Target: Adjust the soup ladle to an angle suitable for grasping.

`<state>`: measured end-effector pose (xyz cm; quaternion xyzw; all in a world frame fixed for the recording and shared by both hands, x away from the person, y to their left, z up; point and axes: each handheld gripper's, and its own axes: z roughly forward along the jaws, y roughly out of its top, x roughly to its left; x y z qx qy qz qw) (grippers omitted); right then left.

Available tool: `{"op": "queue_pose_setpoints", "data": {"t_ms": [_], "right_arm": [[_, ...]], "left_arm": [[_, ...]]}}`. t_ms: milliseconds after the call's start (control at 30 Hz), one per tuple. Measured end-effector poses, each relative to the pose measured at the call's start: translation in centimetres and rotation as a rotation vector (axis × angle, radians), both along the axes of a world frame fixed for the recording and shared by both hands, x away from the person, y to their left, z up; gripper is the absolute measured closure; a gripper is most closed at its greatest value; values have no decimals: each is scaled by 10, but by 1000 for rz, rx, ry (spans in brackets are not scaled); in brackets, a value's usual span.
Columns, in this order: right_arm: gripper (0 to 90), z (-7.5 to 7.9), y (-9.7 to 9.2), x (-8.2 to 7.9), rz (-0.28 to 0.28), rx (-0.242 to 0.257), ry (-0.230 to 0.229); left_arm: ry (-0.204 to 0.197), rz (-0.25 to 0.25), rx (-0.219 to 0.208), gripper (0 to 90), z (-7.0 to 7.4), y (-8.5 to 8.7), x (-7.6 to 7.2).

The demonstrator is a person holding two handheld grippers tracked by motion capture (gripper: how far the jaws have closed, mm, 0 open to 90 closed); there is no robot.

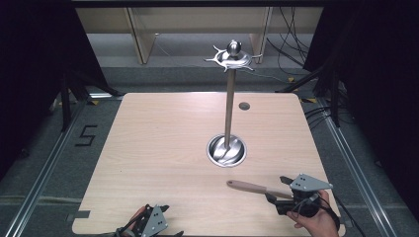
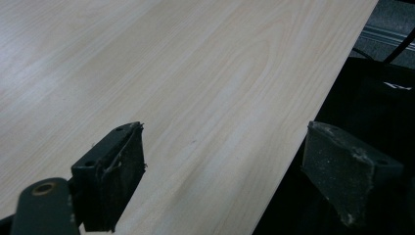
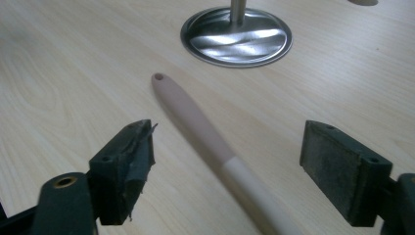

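Note:
A utensil with a pinkish-brown handle (image 1: pixel 252 186) lies on the wooden table (image 1: pixel 163 148) at the front right, its holed end pointing left toward the middle. My right gripper (image 1: pixel 277 189) stands open over its near part. In the right gripper view the handle (image 3: pixel 195 122) runs between the two pads, which stay apart from it on both sides; my right gripper (image 3: pixel 230 142) is wide open. The utensil's head is hidden under the gripper. My left gripper (image 1: pixel 170 220) rests at the table's front edge, and in its own view my left gripper (image 2: pixel 222 142) is open with nothing between the jaws.
A tall metal stand (image 1: pixel 229 106) rises from a round shiny base (image 1: pixel 226 150) at mid-table, with a ring of hooks (image 1: pixel 232 58) on top. Its base (image 3: pixel 237 36) lies just beyond the handle's tip. A small grey disc (image 1: pixel 244 105) is set in the table behind it.

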<state>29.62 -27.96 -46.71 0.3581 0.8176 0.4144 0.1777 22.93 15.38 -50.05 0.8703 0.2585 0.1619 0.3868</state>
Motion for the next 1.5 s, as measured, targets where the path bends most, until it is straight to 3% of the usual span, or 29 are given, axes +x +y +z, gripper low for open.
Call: {"op": "queue_pose_setpoints", "data": {"t_ms": [33,100,133,167,333,367,400,467,500,533,567,633,667,700,733,833,967,1133,1200,1367,1400,1467,1500], "right_arm": [[244,1,0,2,11,-13,3],[260,1,1,6,15,-31,11],[289,2,2,9,21,-53,26],[289,2,2,9,21,-53,26],[377,7,6,17,39,-110,34],[407,7,8,19,53,-145,48],[407,7,8,19,53,-145,48],[434,8,12,20,54,-177,90],[463,7,15,23,75,-219,99],[463,7,15,23,75,-219,99],[483,4,19,26,96,-245,95],[514,5,20,27,110,-256,114],[531,3,21,29,126,-251,86],[537,4,22,29,130,-255,107],[545,3,22,31,146,-271,93],[548,2,25,33,136,-291,120],[582,2,26,37,166,-334,151],[608,-2,30,41,180,-373,157],[611,-2,32,41,198,-388,185],[630,-3,31,47,272,-409,175],[633,-4,31,47,259,-405,170],[640,-3,31,48,244,-409,207],[643,-4,30,49,252,-418,195]], "left_arm": [[3,-8,38,150,2,2,1],[-4,0,30,150,1,1,1],[-1,2,2,150,0,0,0],[-8,4,33,150,1,2,1],[-2,7,24,150,1,1,1],[-2,7,23,150,1,1,1],[-6,4,31,150,1,1,1],[2,5,8,150,1,0,0],[-4,2,14,150,0,1,0],[-7,2,33,150,1,2,1],[-7,9,25,150,2,2,0],[-1,8,17,150,1,1,0],[0,9,13,150,1,1,0],[-1,7,18,150,1,1,0],[-5,6,24,150,2,2,0],[-3,1,25,150,1,2,1],[-2,7,18,150,1,1,1],[1,9,20,150,1,2,1],[1,6,22,150,1,2,1],[-1,2,20,150,2,2,1],[-1,1,23,150,2,2,1],[-2,4,21,150,1,2,1],[4,5,8,150,1,2,1]]}}
